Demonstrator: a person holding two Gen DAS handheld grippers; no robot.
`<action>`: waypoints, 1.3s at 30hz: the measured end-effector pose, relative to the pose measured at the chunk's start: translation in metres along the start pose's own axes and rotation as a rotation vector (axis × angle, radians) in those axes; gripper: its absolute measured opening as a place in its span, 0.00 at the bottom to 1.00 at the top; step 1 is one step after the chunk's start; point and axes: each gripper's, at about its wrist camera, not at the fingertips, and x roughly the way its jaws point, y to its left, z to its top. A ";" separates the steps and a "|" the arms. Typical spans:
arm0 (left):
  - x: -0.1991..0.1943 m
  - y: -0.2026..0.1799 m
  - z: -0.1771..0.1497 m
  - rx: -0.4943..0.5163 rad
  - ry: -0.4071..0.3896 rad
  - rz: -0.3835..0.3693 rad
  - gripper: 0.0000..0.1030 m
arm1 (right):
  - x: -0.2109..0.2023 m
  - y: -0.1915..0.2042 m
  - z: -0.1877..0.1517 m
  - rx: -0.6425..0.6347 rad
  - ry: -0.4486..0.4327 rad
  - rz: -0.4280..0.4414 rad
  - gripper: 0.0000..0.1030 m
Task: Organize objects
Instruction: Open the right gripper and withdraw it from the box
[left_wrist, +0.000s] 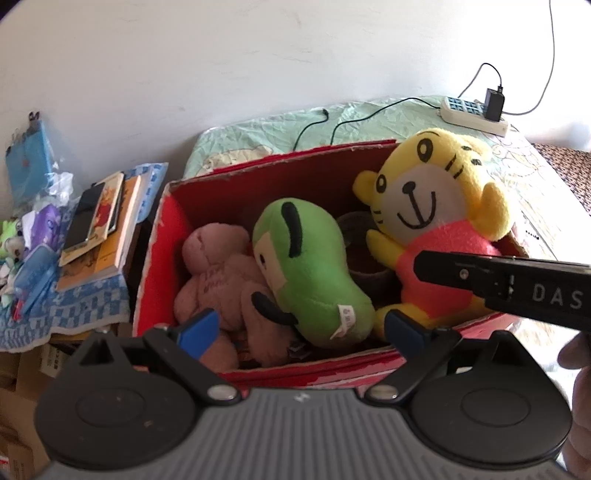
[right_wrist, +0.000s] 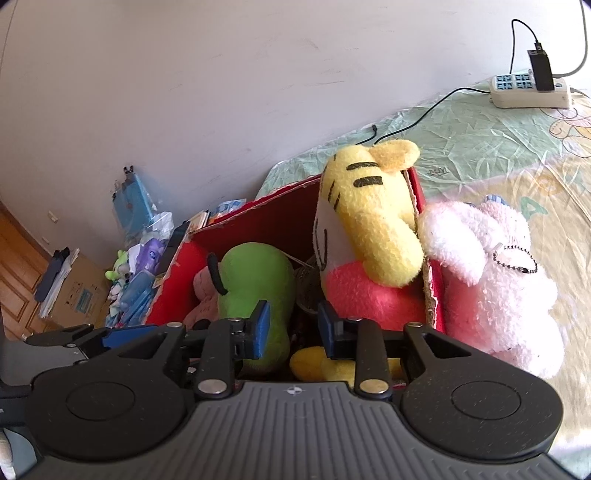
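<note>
A bed with a pale green sheet carries a red box holding soft toys. The yellow tiger leans in the box's 3 o'clock corner, the green toy lies in the middle, and a pink toy sits at 9 o'clock. Outside the box, at 3 o'clock and touching its wall, rests a fluffy pale pink toy. The left tool hangs wide and empty over the box's near edge. The right tool is narrower, also empty, its tips just before the tiger. A power strip lies at 1 o'clock.
</note>
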 end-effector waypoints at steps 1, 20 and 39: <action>-0.001 0.000 0.000 -0.008 0.001 0.006 0.94 | -0.001 -0.001 0.000 0.000 0.002 0.008 0.30; -0.016 -0.012 -0.017 -0.113 0.043 0.115 0.95 | -0.028 -0.015 -0.003 -0.001 0.011 0.135 0.31; -0.004 -0.054 -0.038 -0.148 0.137 0.125 0.96 | -0.052 -0.041 -0.011 -0.048 0.073 0.231 0.31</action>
